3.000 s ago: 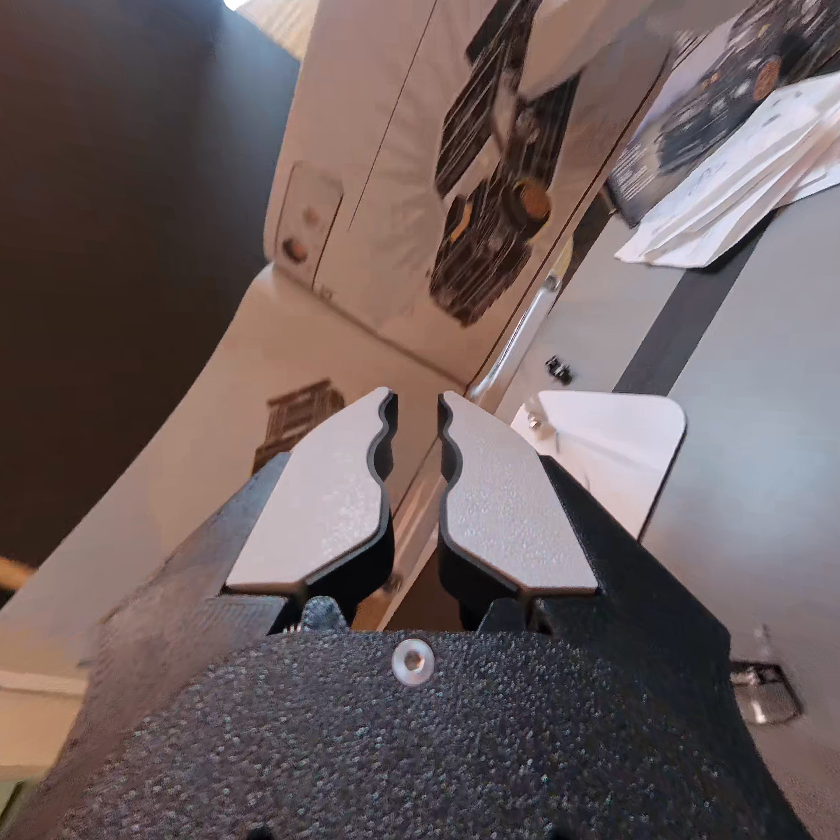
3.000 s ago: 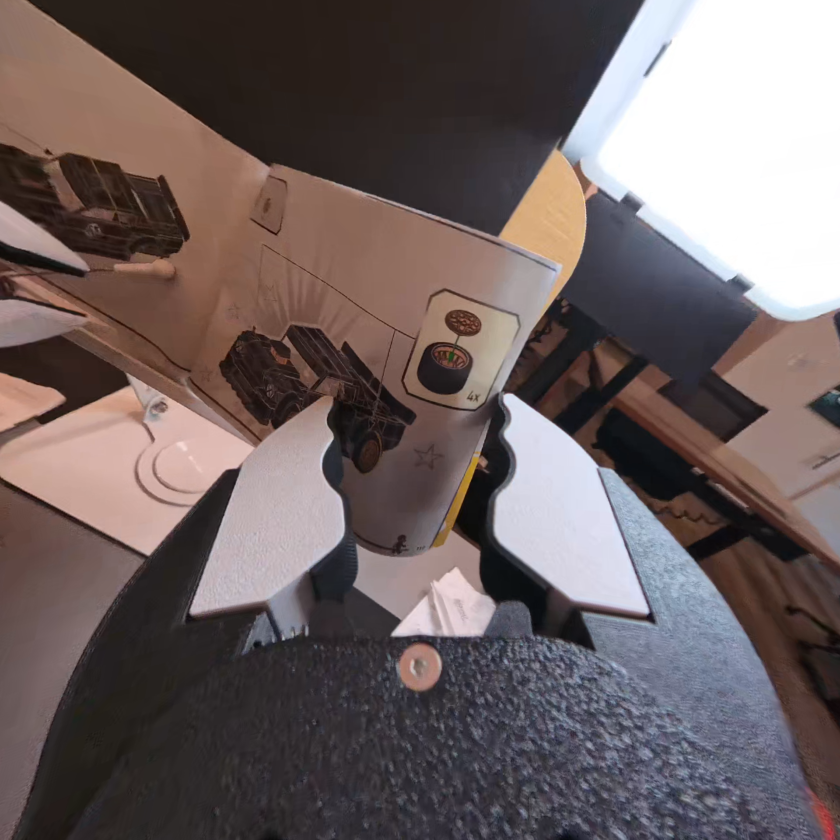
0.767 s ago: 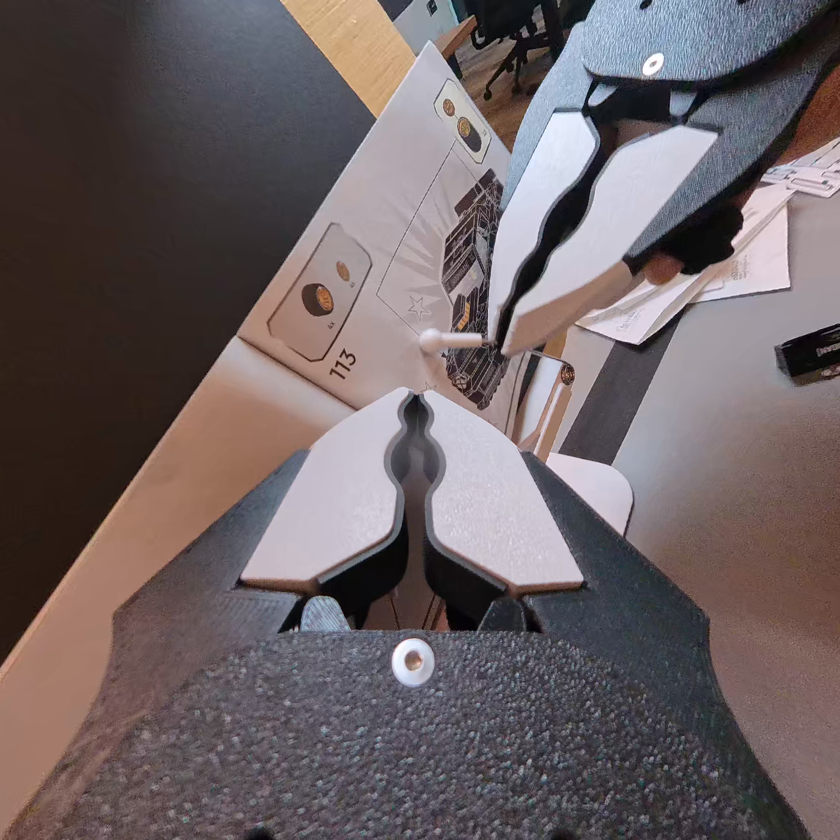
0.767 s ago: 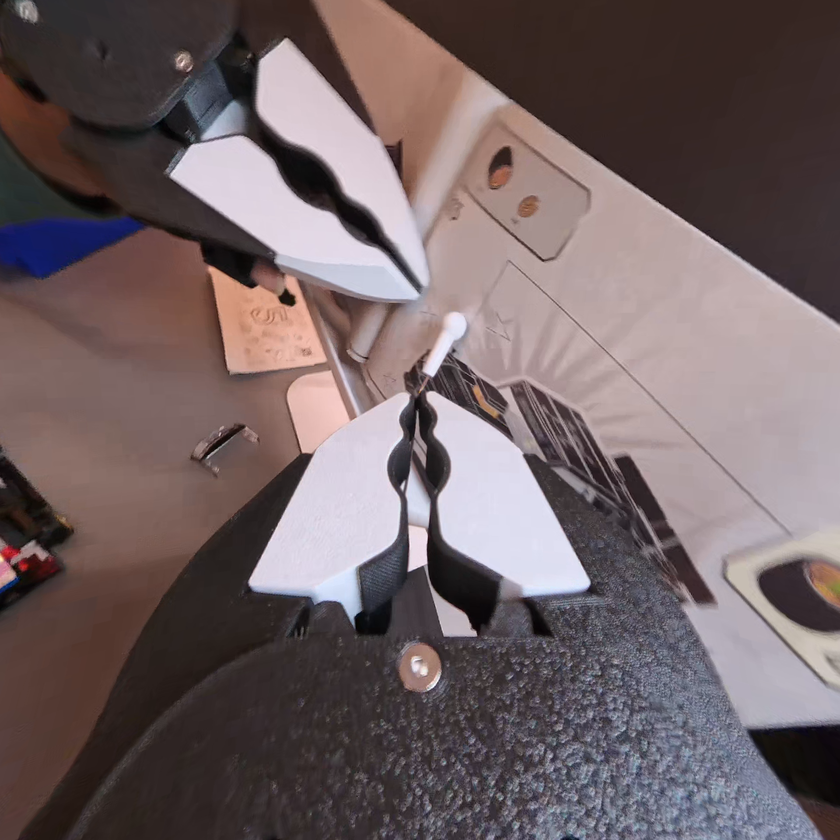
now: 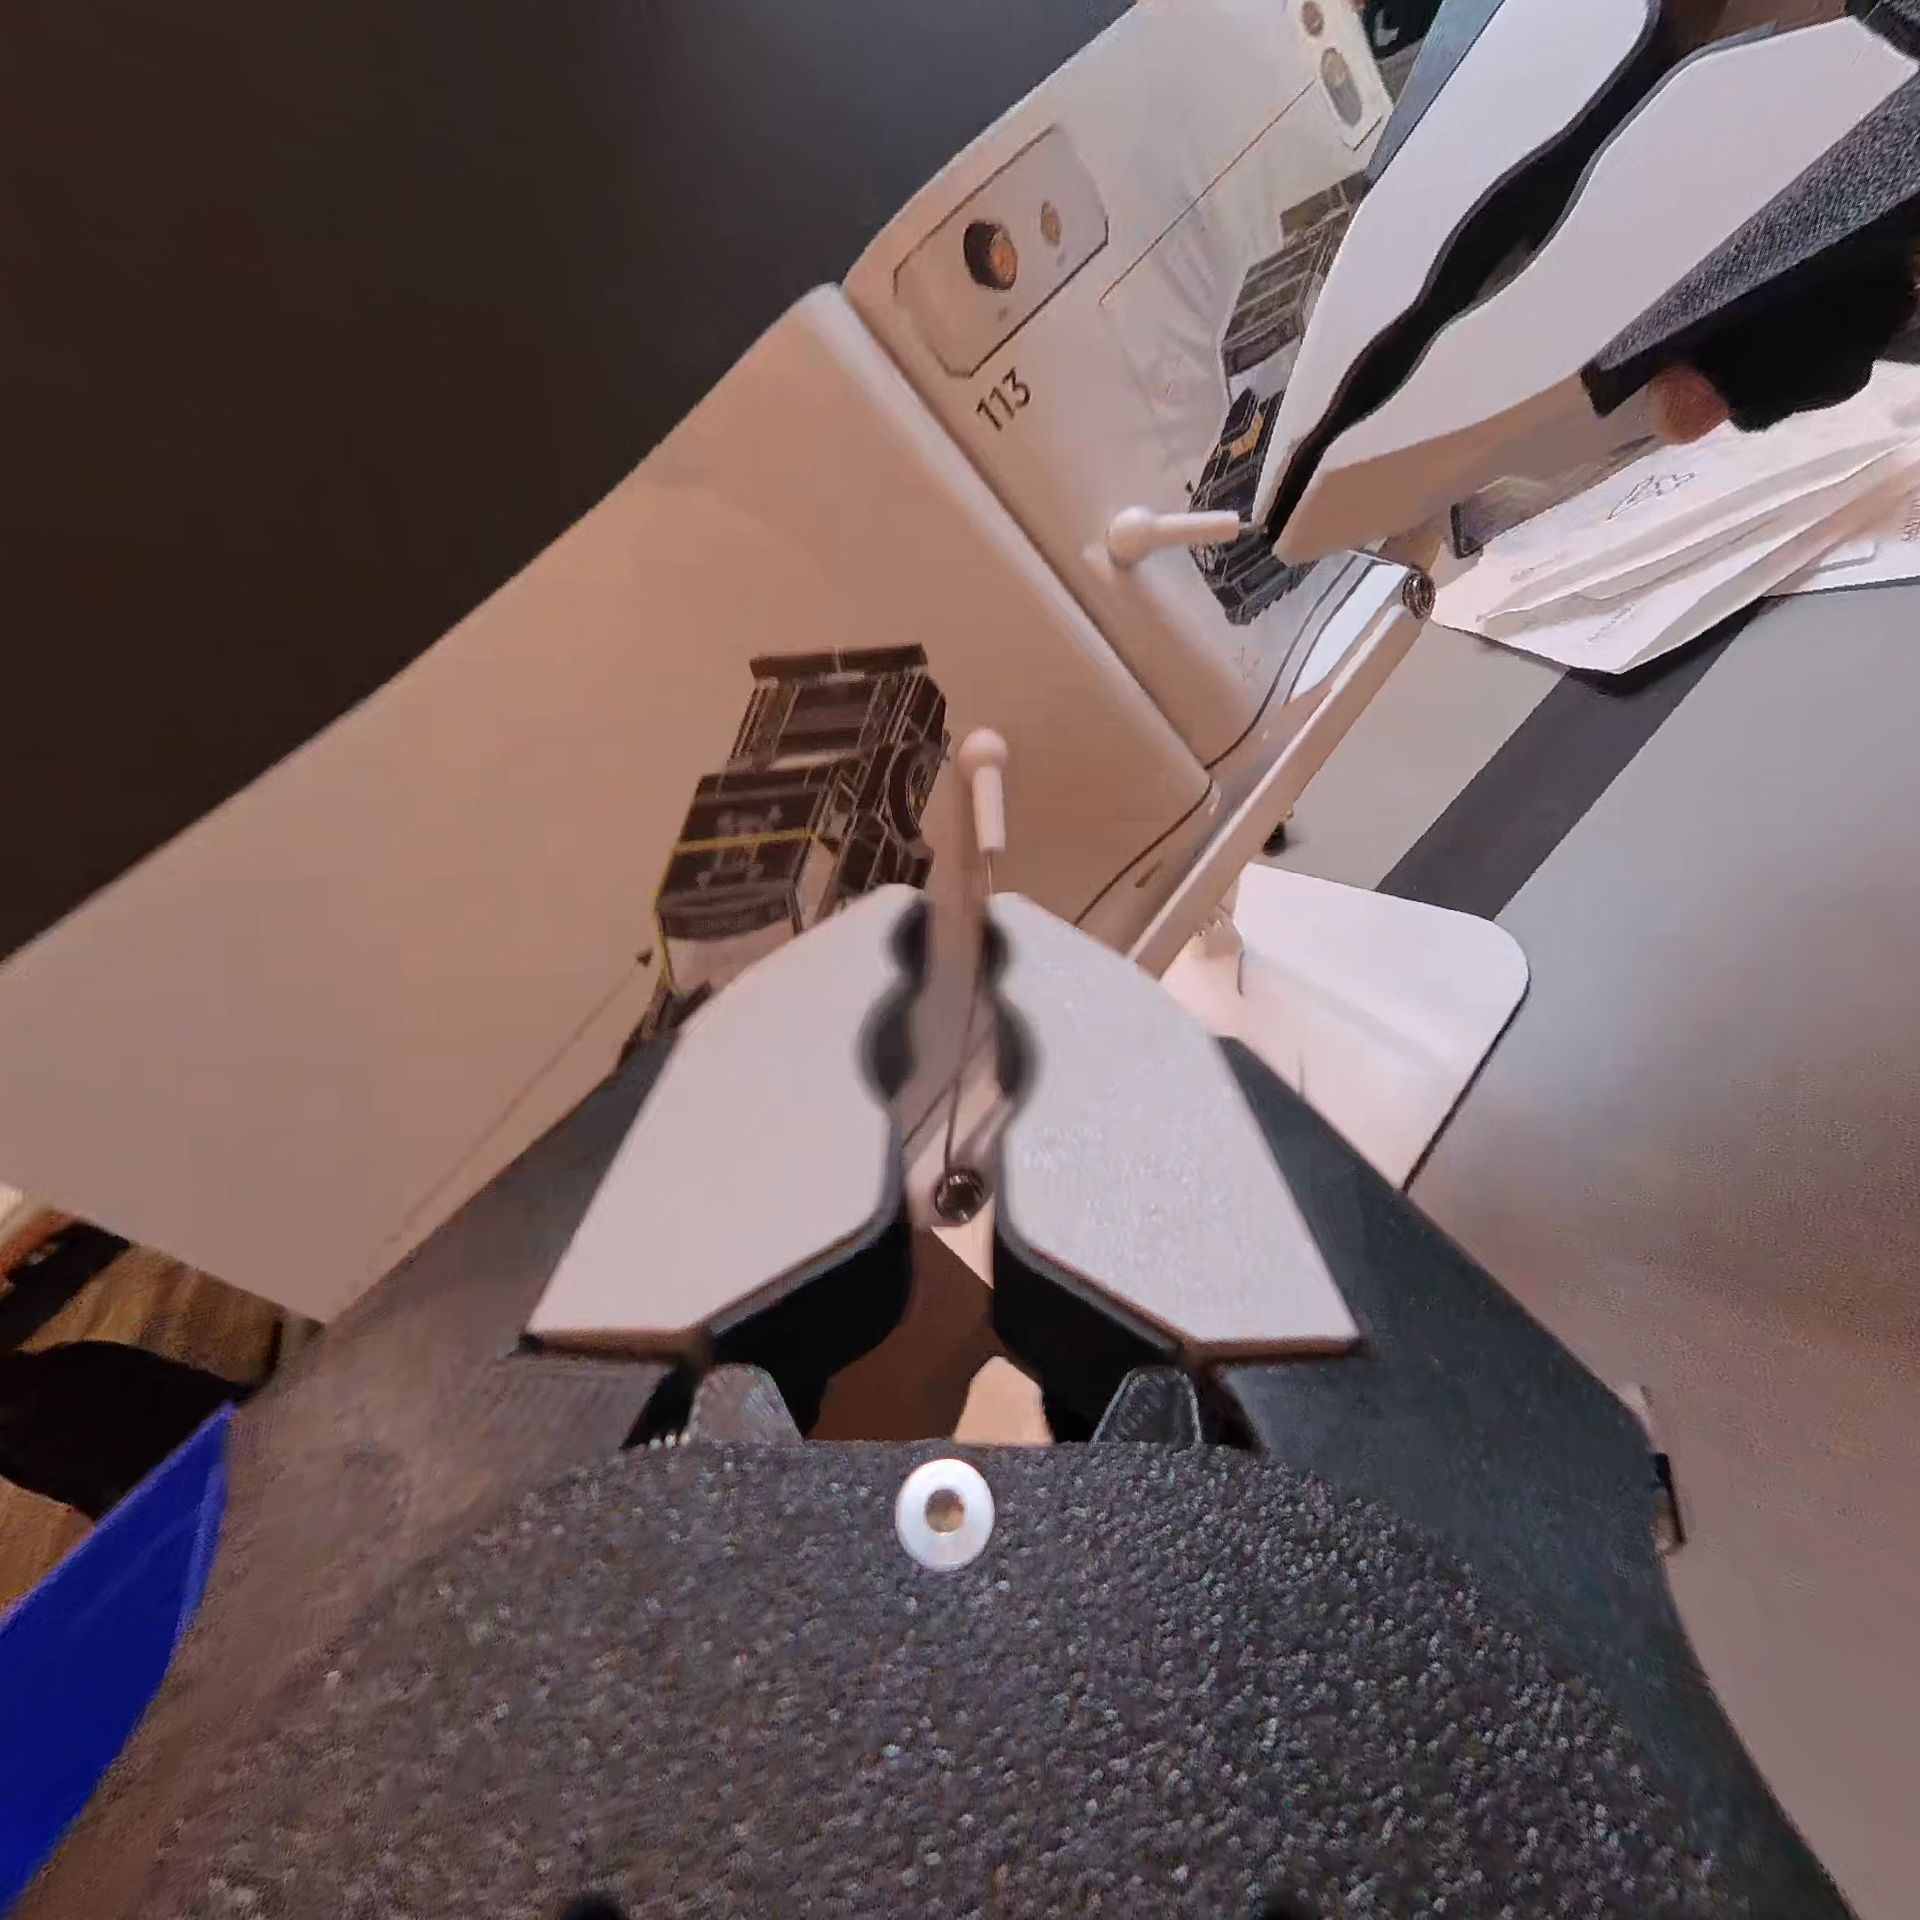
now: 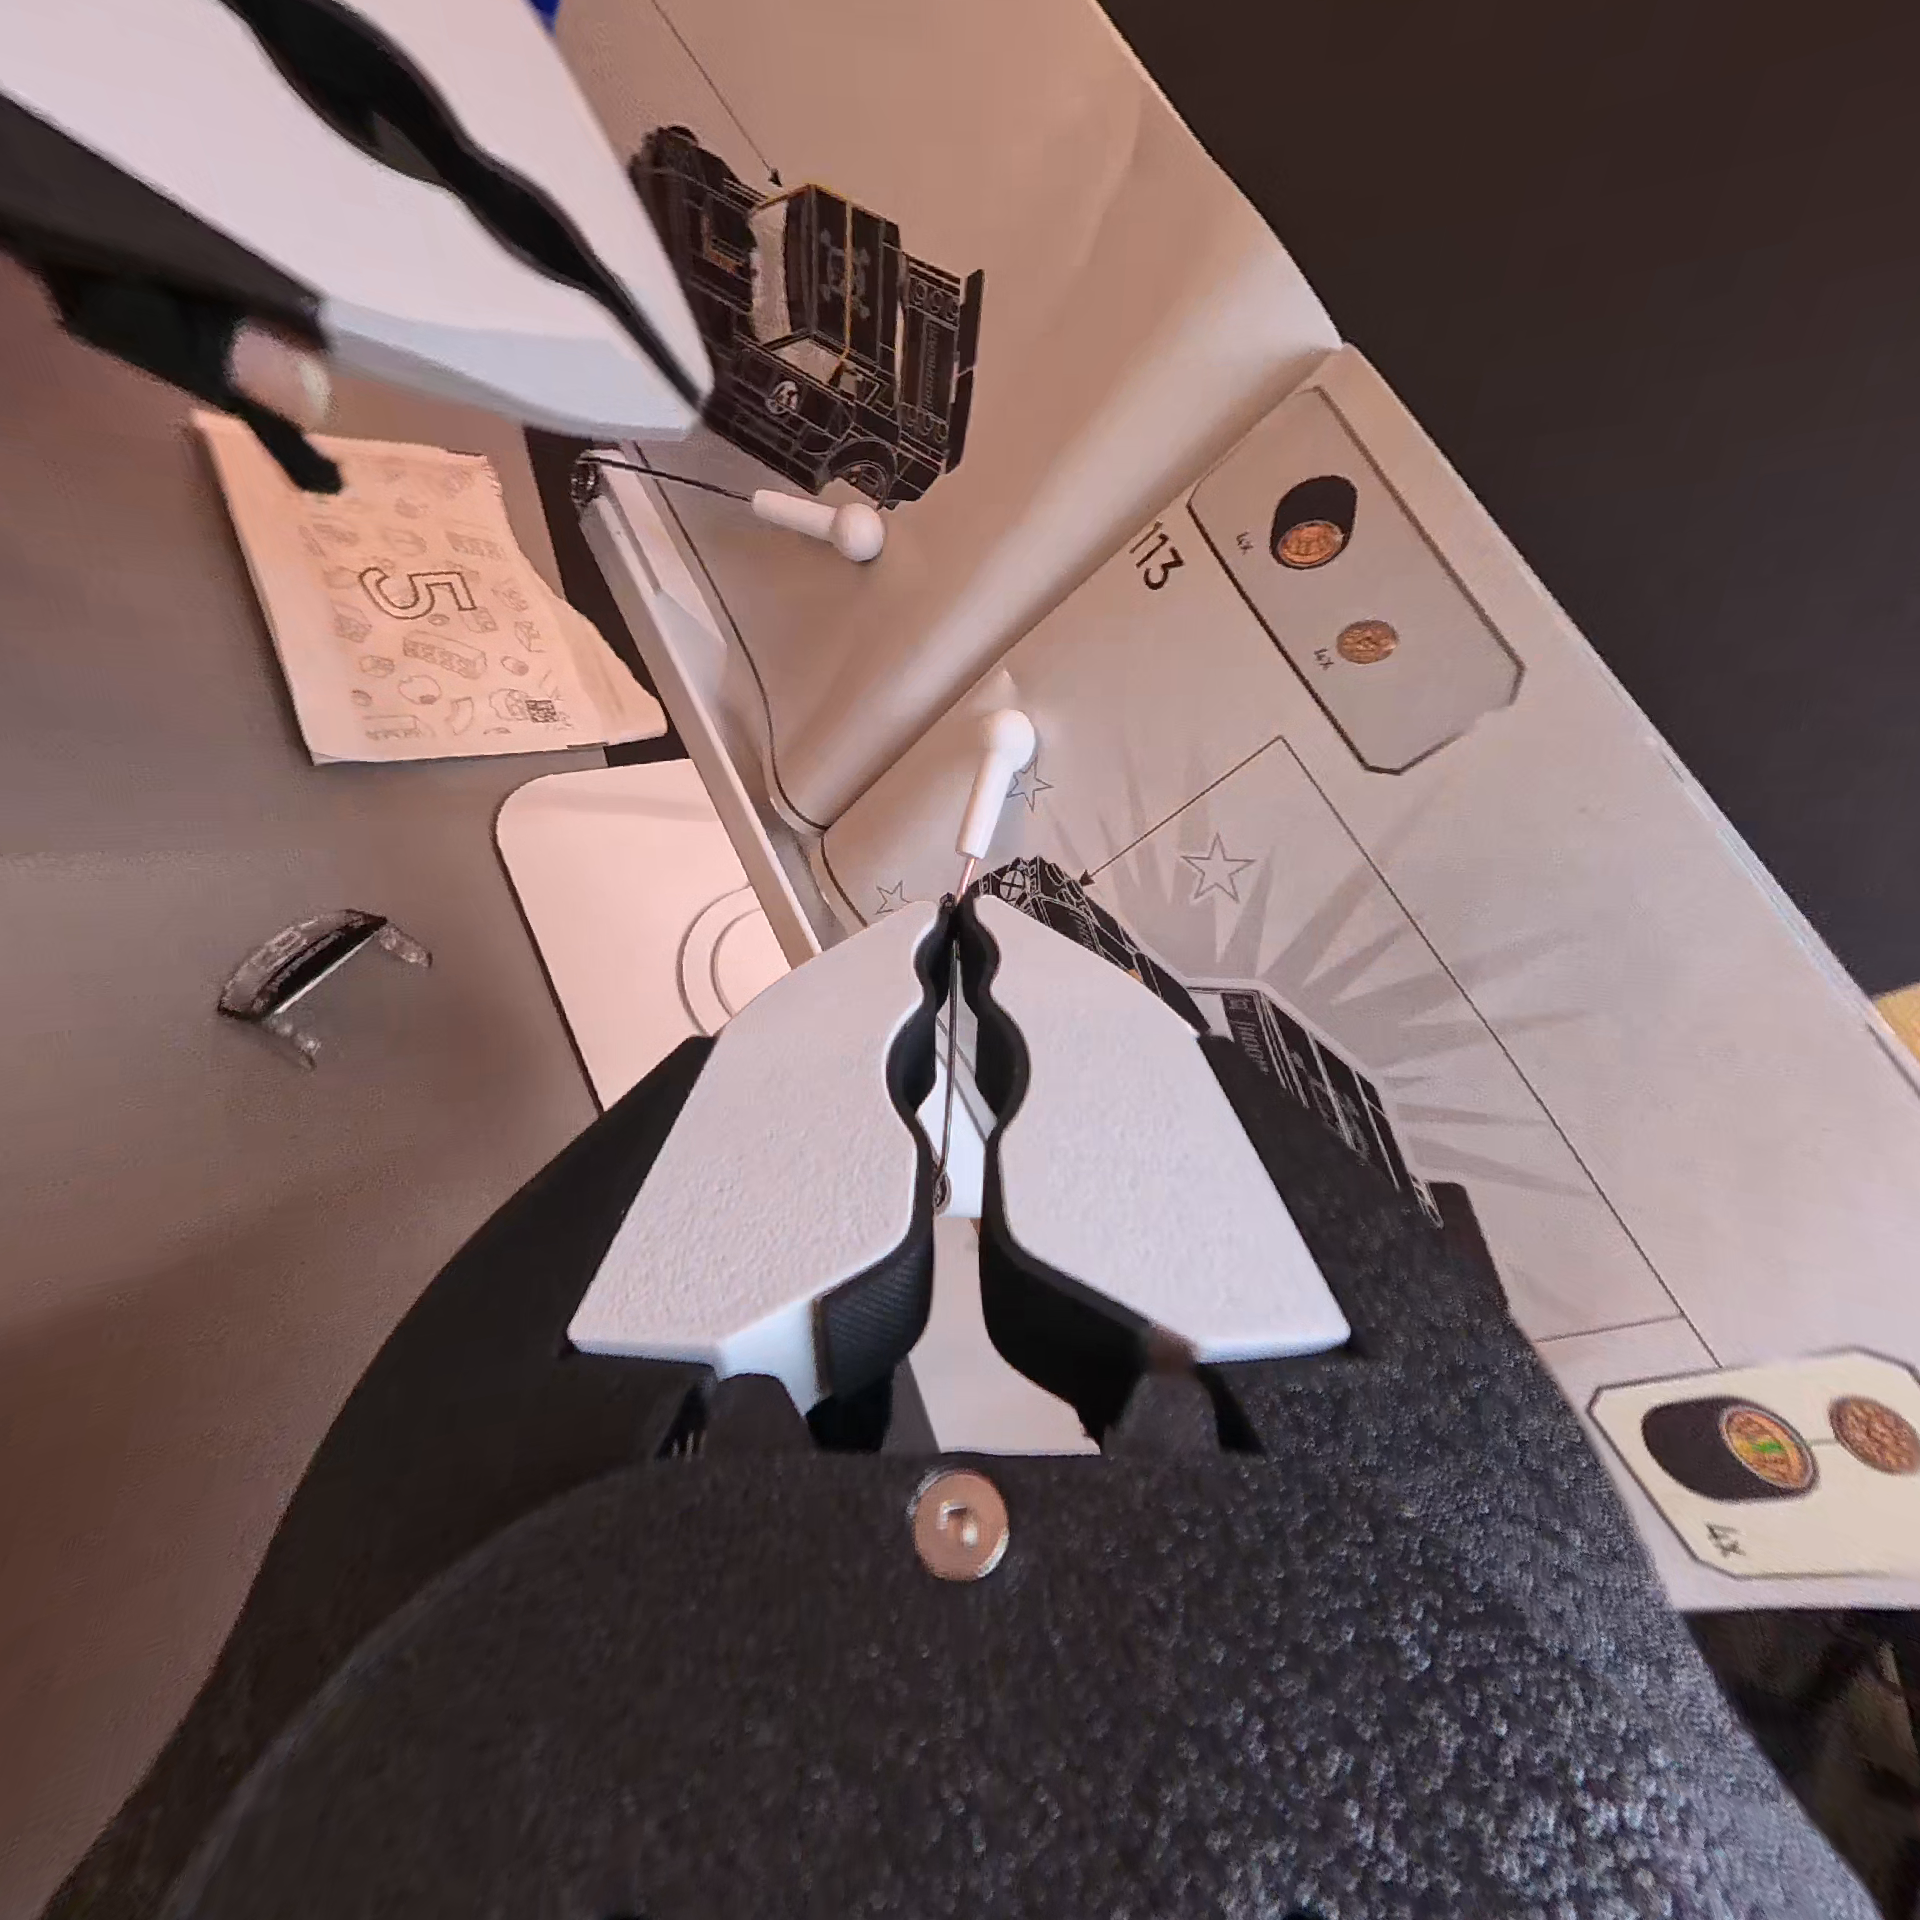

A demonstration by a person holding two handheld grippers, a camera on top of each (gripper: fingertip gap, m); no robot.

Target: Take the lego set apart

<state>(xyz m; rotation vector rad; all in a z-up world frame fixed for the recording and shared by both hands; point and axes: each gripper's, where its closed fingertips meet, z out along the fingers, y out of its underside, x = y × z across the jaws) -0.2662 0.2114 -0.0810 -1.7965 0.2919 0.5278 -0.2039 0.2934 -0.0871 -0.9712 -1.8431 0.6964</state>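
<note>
Page clips first, no bricks touched yet

The left gripper (image 5: 951,914) has just dropped to the left page clip (image 5: 982,784), fingers barely parted, wire showing in the gap. The right gripper (image 6: 961,909) still pinches the right page clip (image 6: 997,774). Looks like prep: the booklet (image 6: 1351,935) is getting freed and the lego set isn't in view. Grey table (image 6: 208,1143), dark wall behind.

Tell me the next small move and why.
Probably close the left gripper on the left clip. Its wire runs between the fingers, which look slightly apart, while the right gripper pinches the right clip by its wire.
</note>
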